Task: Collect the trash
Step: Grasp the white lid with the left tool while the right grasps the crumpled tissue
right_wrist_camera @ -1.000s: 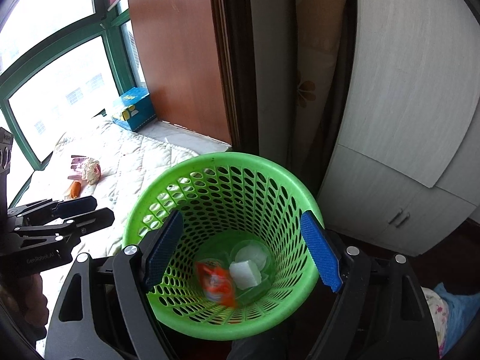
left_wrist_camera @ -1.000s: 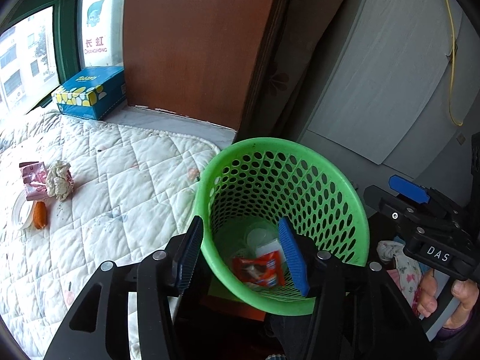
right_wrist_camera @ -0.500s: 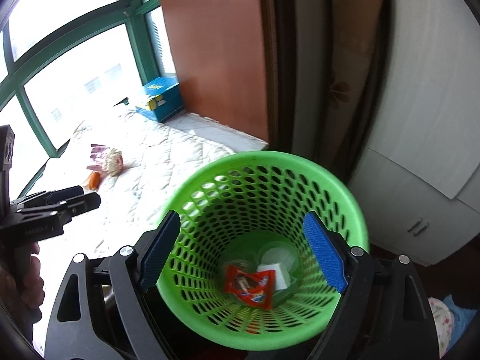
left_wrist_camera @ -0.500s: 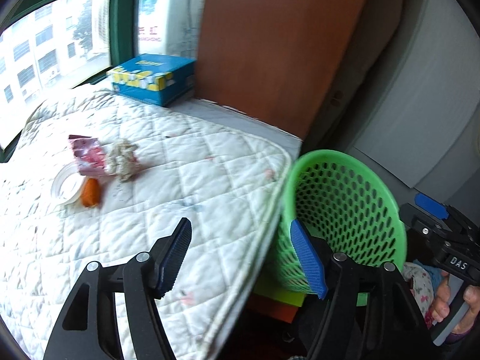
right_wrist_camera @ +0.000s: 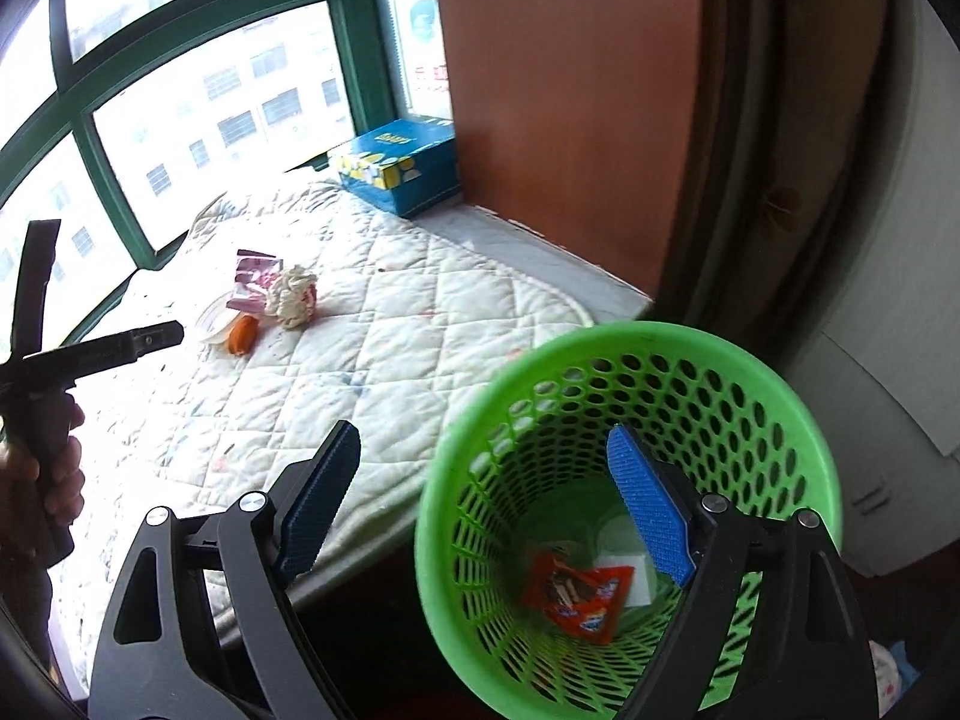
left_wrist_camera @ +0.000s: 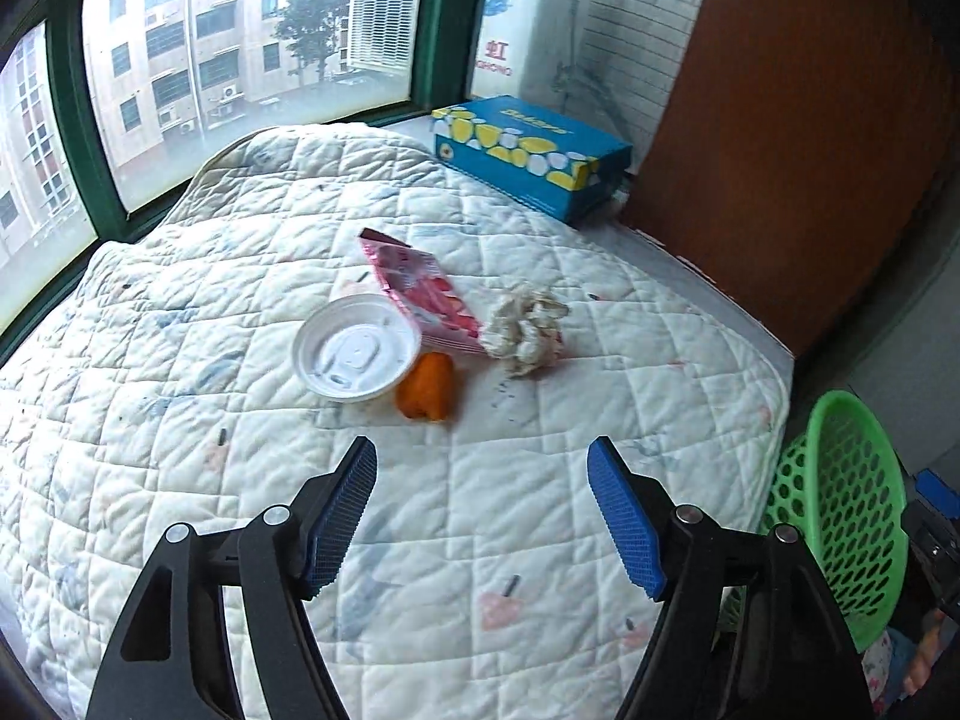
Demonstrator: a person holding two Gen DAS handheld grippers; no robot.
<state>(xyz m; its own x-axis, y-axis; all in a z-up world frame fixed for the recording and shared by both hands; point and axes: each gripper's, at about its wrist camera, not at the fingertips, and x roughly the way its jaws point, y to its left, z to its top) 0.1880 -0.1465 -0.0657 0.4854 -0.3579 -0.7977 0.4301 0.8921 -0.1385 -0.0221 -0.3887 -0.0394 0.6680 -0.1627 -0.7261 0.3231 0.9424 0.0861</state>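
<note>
Centre-frame on the quilt (left_wrist_camera: 180,312), four scraps are clustered: plastic lid (left_wrist_camera: 355,347), orange piece (left_wrist_camera: 427,385), pink wrapper (left_wrist_camera: 420,291), crumpled tissue (left_wrist_camera: 523,327). Left gripper (left_wrist_camera: 480,507) is empty, jaws opening; right gripper (right_wrist_camera: 483,495) is spread, empty, at the green basket (right_wrist_camera: 774,384). One scrap should be straddled, quilt avoided.

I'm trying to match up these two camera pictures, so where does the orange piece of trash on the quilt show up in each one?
Left wrist view: the orange piece of trash lies near centre, just below right of the white lid.
Right wrist view: it is small, at upper left, by the crumpled tissue.
Shared landmark: the blue tissue box by the window.
</note>
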